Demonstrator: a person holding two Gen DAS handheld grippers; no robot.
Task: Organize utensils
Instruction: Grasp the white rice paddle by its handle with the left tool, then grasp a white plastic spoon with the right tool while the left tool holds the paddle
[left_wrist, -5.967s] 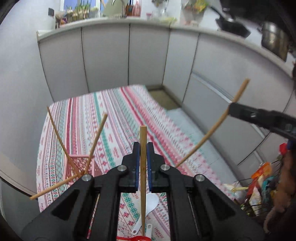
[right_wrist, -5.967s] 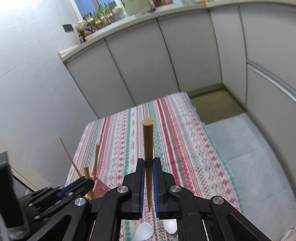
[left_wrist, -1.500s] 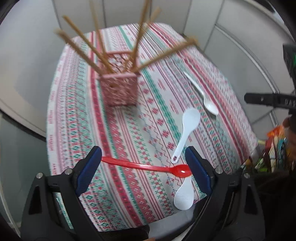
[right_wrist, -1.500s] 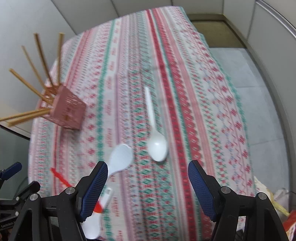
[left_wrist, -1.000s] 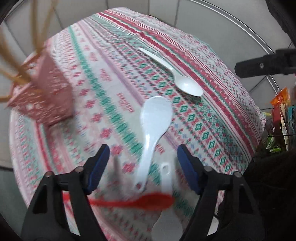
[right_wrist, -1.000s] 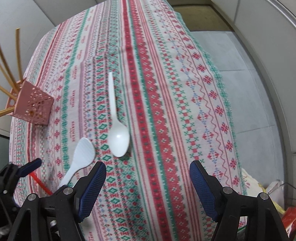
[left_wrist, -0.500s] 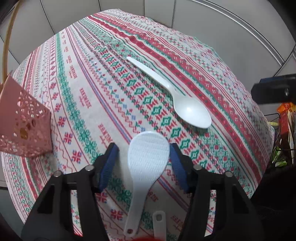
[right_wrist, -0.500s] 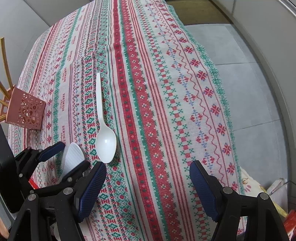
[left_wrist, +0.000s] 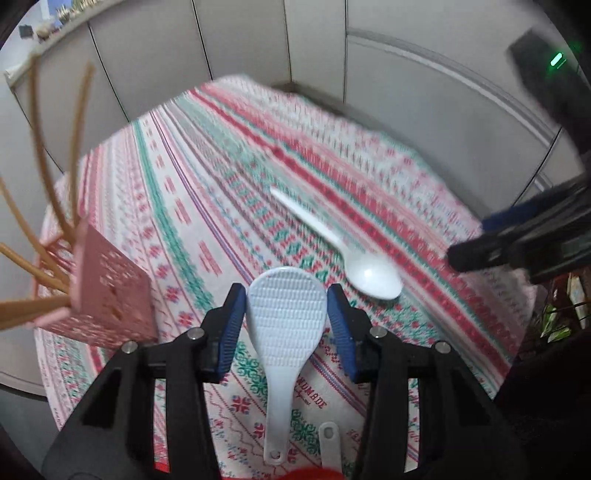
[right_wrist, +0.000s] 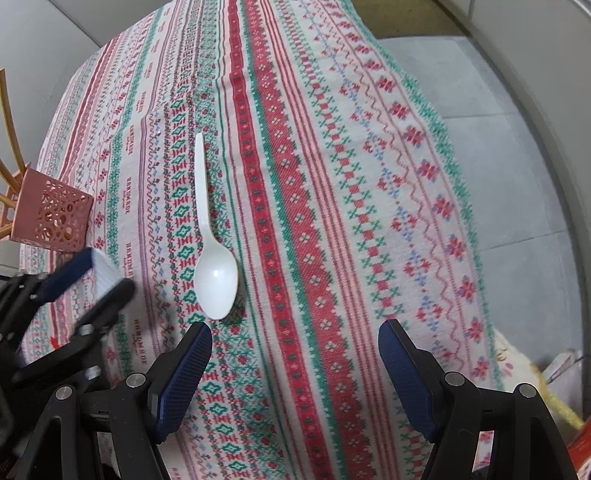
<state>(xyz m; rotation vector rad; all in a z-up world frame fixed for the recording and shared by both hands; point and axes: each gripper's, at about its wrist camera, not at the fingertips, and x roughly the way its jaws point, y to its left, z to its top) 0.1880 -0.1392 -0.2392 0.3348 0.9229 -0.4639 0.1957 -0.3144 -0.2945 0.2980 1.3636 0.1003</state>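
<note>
Two wrist views over a worktop (right_wrist: 332, 184) draped in a red, green and white patterned cloth.

Left claw (left_wrist: 286, 317): blue pads closing on the broad head of a white rice paddle (left_wrist: 284, 332), one pad at each edge of the head, handle pointing back toward the camera. Contact of pad and paddle looks complete, though the view is blurred. Seen in the right wrist view as a blurred dark shape at lower left.

Right claw (right_wrist: 295, 362): jaws spread wide, nothing between them, only cloth below.

White plastic spoon (right_wrist: 212, 236): flat on the cloth, bowl nearest the claws, handle pointing away, just ahead of the right claw's left pad.

Pink perforated holder (right_wrist: 51, 218): standing at the far left edge of the worktop, wooden chopsticks (left_wrist: 40, 206) fanned out of its top.

Second small white utensil (left_wrist: 330, 445) and a red utensil (left_wrist: 314, 474): partly visible at the near edge, beneath the left claw.
</note>
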